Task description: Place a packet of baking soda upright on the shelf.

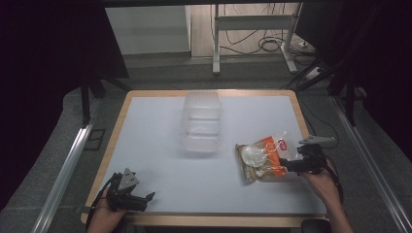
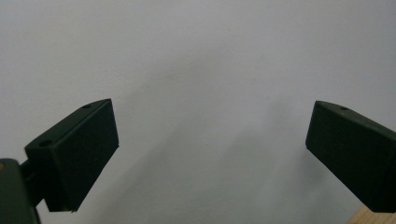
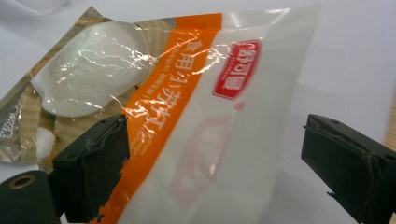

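A snack bag (image 1: 262, 159) is seen lying flat on the table (image 1: 160, 145), its near end reaching between the spread jaws of the right gripper (image 1: 284, 165). In the right gripper view the bag (image 3: 187, 107) lies between the two pads without being pressed by either; it is released, and the jaws are held wide. The orange band and a red label are seen just ahead of the gripper, with a round white item behind clear film farther off to the left of the jaws. The printed characters are too blurred to be read, and the bag's near end is cut off by the bottom edge.

Beyond the bag, ahead and to the left of the right gripper, a clear plastic container (image 1: 200, 121) is seen; its walls are faint against the table and its contents cannot be made out.

The left gripper (image 1: 145, 198) is held well apart from the bag at the table's near edge. In the left gripper view its jaws are held wide over bare tabletop (image 2: 196, 60), gripping nothing.
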A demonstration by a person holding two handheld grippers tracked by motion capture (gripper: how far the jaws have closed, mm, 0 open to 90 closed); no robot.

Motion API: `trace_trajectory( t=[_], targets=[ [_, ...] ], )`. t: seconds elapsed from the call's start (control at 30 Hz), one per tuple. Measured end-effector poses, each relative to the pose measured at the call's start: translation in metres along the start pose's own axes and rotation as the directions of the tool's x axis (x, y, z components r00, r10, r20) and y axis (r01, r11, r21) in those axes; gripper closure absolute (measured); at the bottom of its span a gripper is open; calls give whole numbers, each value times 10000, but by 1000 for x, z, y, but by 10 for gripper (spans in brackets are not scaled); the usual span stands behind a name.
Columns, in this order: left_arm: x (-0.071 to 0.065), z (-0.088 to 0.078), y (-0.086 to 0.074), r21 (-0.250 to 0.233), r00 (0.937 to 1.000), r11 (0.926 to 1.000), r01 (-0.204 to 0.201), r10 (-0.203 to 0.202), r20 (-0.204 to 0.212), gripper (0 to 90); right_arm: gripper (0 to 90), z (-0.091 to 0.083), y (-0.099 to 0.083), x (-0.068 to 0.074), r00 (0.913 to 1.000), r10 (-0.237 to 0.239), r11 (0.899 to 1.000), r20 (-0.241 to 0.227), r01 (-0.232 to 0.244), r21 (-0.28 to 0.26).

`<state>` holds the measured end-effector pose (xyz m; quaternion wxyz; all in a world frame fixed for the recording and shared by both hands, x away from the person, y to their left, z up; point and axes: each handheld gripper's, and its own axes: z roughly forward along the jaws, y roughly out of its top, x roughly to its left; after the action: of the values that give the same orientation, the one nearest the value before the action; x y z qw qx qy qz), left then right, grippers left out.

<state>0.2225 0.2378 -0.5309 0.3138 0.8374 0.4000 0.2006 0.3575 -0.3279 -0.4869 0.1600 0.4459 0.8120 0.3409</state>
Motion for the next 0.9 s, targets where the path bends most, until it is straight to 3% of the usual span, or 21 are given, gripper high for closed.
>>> trace_trajectory(
  t=[0.27, 0.33, 0.43, 0.47, 0.5, 0.6, 0.63, 0.67, 0.7, 0.73, 0.9],
  targets=[
    [0, 0, 0, 7, 10000, 10000, -23, 23, 3, 25, 82, 19, 8, 2, 9946, 424, 9989, -945, -402, 249],
    [0, 0, 0, 8, 10000, 10000, -28, 28, 12, 25, 122, 28, 8, 5, 9911, 421, 9983, -1264, -365, 462],
    [0, 0, 0, 8, 10000, 10000, -51, 51, 12, 25, 175, 30, 8, 7, 9899, 419, 9982, -1352, -355, 491],
    [0, 0, 0, 33, 10000, 10000, -78, 78, 11, 25, 258, 30, 9, 8, 9880, 499, 9974, -1459, -416, 593],
    [0, 0, 0, 33, 10000, 10000, -78, 78, 11, 25, 258, 30, 9, 8, 9880, 499, 9974, -1459, -416, 593],
    [-1, 0, 0, 72, 9999, 9999, -126, 126, -6, 25, 569, 26, 10, 7, 9828, 724, 9966, -1699, -646, 510],
    [-1, 0, 0, 72, 9999, 9999, -126, 126, -6, 25, 569, 26, 10, 7, 9828, 724, 9966, -1699, -646, 510],
    [-1, 1, 0, 69, 9999, 9999, -135, 135, -8, 25, 630, 25, 10, 7, 9807, 702, 9970, -1824, -631, 444],
    [-1, 1, 0, 75, 9999, 9999, -137, 137, -12, 25, 712, 25, 10, 8, 9831, 681, 9968, -1698, -599, 529],
    [-1, 1, 0, 88, 9999, 9998, -164, 165, -24, 25, 851, 24, 12, 12, 9889, 511, 9971, -1393, -425, 638],
    [-1, 0, 0, 77, 9999, 9998, -164, 164, -45, 25, 885, 17, 19, 20, 9933, -99, 9993, -1155, 139, 344]
  ],
)
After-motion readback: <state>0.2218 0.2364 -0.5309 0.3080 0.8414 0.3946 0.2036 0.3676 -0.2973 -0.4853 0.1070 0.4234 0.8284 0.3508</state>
